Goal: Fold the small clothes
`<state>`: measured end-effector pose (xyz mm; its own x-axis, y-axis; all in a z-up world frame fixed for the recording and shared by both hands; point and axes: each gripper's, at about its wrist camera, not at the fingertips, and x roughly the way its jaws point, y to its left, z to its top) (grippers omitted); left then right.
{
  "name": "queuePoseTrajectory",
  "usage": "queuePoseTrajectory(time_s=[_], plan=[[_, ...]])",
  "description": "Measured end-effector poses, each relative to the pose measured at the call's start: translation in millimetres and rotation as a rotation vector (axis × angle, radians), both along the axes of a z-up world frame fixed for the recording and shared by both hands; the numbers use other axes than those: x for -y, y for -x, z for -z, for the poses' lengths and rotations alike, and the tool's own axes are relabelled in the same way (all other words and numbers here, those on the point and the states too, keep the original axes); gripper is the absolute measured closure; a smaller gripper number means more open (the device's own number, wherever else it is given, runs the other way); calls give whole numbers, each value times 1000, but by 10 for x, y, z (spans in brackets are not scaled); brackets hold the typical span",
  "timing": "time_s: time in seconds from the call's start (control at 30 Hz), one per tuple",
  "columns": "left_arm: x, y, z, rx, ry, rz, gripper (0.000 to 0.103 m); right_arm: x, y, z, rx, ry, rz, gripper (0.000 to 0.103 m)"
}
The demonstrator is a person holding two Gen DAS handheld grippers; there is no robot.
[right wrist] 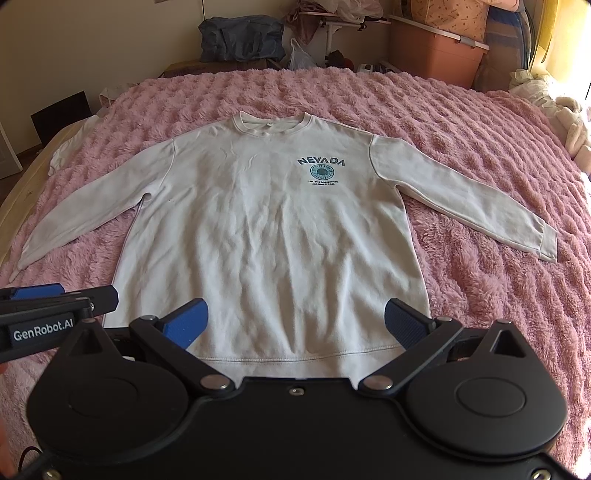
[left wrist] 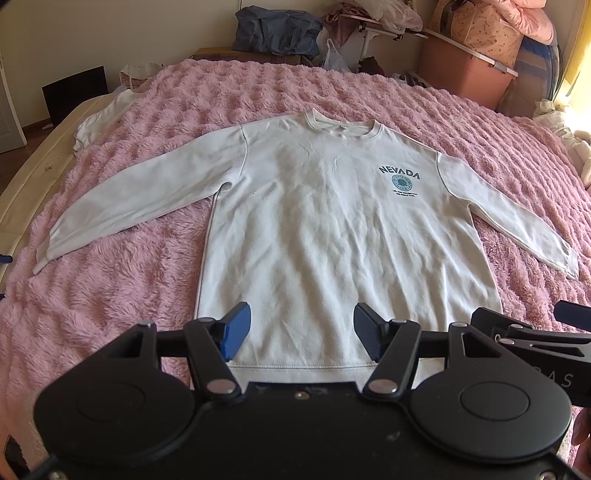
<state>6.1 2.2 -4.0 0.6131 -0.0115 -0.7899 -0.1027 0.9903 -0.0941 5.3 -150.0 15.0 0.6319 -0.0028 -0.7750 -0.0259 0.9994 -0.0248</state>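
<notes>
A white long-sleeved sweatshirt [left wrist: 325, 229] with a blue "NEVADA" print lies flat, front up, on the pink fluffy blanket [left wrist: 110, 288], both sleeves spread out to the sides. It also shows in the right wrist view [right wrist: 266, 229]. My left gripper [left wrist: 301, 332] is open and empty, held above the sweatshirt's bottom hem. My right gripper [right wrist: 295, 325] is open and empty, also above the hem, just to the right of the left one. The right gripper's side shows at the left wrist view's right edge [left wrist: 532, 332]; the left gripper's side shows in the right wrist view [right wrist: 44, 317].
Another white garment [left wrist: 99, 118] lies at the blanket's far left edge. Beyond the bed stand a dark blue bag [left wrist: 277, 31], a white plastic bag [left wrist: 334, 55], a brown storage bin [left wrist: 469, 70] and piled bedding. Light cloth lies at the right edge [right wrist: 569, 118].
</notes>
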Motion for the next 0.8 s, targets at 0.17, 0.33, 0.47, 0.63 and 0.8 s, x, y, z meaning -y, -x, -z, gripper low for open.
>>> queuePoseTrajectory(time_s=[0.17,0.33,0.47,0.63,0.8], plan=[[-2,-4,6,-5,6,2,38,3,-4,0,-2,0,0,0],[-14,2,5,-4,13,5,38,8,-6,2,-2,1,0,0],[-14,3,8,-2,13,3,38,4,-2,4,-3,2,-4,0],[-5,7,11,-5,14,3,38,-30,-22,-1,-6,5,-6,0],[-2,5,9,-5,14,2,38,-24,-23,2,-6,5,-6,0]])
